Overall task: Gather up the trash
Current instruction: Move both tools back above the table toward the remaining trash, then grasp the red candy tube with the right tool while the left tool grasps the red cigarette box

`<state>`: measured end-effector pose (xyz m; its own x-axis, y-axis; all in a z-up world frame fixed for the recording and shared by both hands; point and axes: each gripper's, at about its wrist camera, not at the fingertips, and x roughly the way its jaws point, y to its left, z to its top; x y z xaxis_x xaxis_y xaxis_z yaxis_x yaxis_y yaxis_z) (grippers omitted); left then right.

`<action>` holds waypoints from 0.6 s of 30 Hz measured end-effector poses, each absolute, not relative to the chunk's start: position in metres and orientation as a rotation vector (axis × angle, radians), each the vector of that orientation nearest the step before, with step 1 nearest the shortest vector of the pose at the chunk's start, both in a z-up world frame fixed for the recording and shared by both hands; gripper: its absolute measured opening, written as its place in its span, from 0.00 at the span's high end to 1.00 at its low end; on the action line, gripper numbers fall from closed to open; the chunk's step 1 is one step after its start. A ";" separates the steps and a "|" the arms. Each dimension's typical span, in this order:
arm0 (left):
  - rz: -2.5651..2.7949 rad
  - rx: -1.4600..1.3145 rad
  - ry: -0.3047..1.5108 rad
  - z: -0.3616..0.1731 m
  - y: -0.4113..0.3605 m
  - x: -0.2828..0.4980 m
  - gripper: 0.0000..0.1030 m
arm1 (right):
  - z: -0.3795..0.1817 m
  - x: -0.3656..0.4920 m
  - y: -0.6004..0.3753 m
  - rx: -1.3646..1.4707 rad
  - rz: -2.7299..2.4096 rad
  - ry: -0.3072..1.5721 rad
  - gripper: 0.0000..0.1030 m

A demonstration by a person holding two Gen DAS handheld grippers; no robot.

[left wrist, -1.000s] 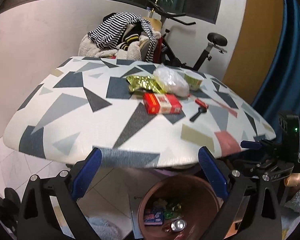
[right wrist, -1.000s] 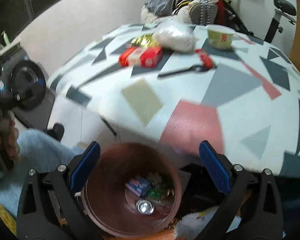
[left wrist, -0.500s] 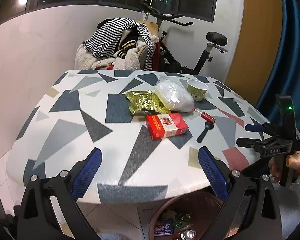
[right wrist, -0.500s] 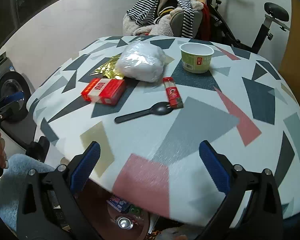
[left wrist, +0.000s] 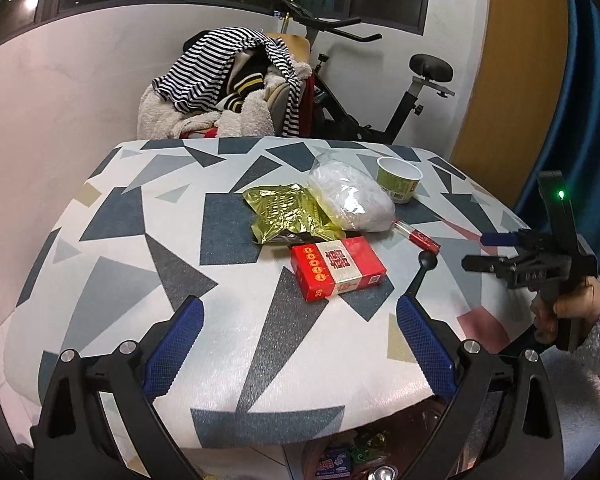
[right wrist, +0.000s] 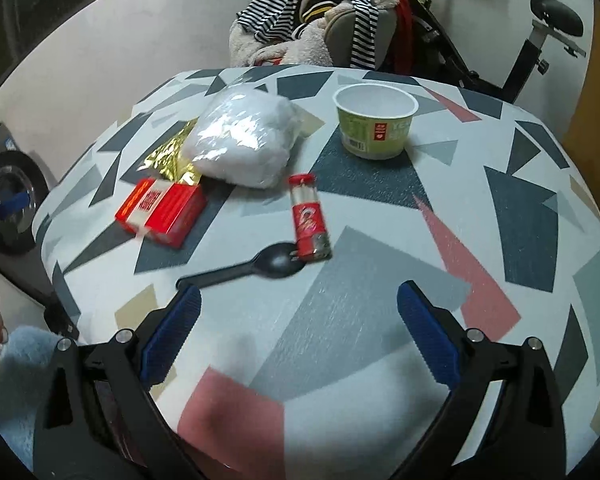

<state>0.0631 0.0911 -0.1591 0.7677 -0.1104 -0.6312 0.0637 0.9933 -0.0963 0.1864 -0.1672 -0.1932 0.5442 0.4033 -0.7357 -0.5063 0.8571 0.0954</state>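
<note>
On the patterned table lie a red carton, a gold foil wrapper, a clear bag of white stuff, a green paper cup, a red stick packet and a black spoon. My left gripper hovers open over the near table edge, short of the carton. My right gripper is open and empty just before the spoon and the red packet; the cup, bag and carton lie beyond. The right gripper also shows at the table's right side.
A brown bin holding several wrappers and a can peeks out under the table's front edge. Behind the table stand a chair piled with striped clothes and an exercise bike. A blue curtain hangs at right, a washing machine at left.
Both grippers have risen from over the bin to above the table edge and moved in toward the trash. The bin has slid nearly out of sight below.
</note>
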 end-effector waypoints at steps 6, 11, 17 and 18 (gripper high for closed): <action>-0.095 -0.082 0.703 -0.162 0.091 0.074 0.08 | -0.190 0.207 -0.176 -0.097 0.559 0.835 0.34; -0.101 -0.124 0.721 -0.168 0.094 0.085 0.08 | -0.185 0.234 -0.170 -0.084 0.566 0.842 0.50; -0.132 -0.179 0.761 -0.178 0.091 0.102 0.08 | -0.193 0.263 -0.144 -0.096 0.562 0.901 0.50; -0.140 -0.185 0.769 -0.179 0.090 0.103 0.08 | -0.196 0.266 -0.138 -0.113 0.558 0.913 0.50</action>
<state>0.1034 0.0903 -0.1793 0.7102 -0.1930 -0.6770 0.0581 0.9745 -0.2168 0.2657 -0.1377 -0.1959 0.4809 0.4099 -0.7751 -0.5031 0.8530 0.1390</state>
